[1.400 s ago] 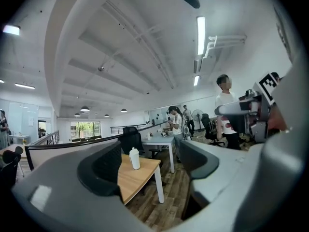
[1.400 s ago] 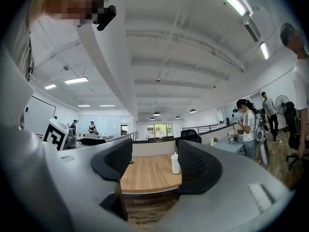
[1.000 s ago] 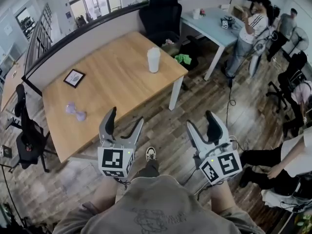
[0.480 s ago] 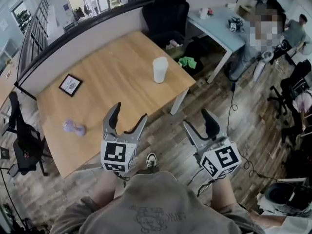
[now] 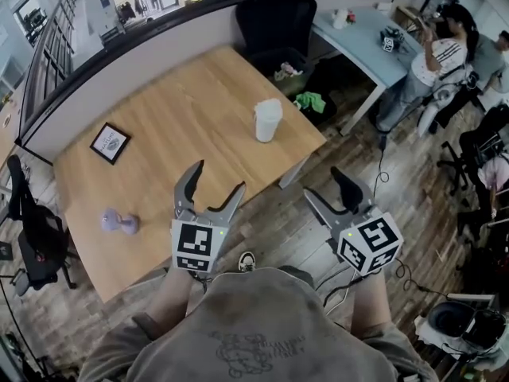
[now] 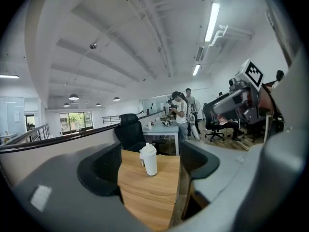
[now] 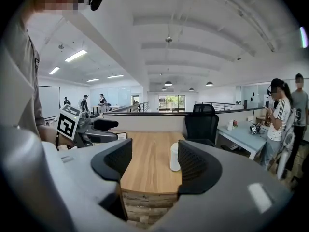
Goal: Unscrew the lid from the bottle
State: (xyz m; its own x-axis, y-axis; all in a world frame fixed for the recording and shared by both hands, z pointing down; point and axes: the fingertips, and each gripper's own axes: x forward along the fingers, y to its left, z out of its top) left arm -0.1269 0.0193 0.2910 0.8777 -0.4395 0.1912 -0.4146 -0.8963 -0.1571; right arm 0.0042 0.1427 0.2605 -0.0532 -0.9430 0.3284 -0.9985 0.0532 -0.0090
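A white bottle [image 5: 268,120] with its lid on stands upright near the right end of the wooden table [image 5: 175,134]. My left gripper [image 5: 216,183] is open over the table's near edge, short of the bottle, with nothing between its jaws. My right gripper [image 5: 332,191] is open too, over the floor to the right of the table's corner, and holds nothing. In the left gripper view the bottle [image 6: 149,159] shows far off between the open jaws of the left gripper [image 6: 150,173]. In the right gripper view the bottle [image 7: 174,157] stands next to the right jaw of the right gripper [image 7: 154,167].
A purple dumbbell [image 5: 118,222] lies at the table's left, and a small framed picture [image 5: 110,142] farther back. A black office chair [image 5: 274,14] and a partition stand behind the table. A light-blue desk [image 5: 374,38] and people [image 5: 437,54] are at the right.
Both grippers have come forward to the table together with the person. The bottle now lies closer to them. Neither gripper's jaws look different.
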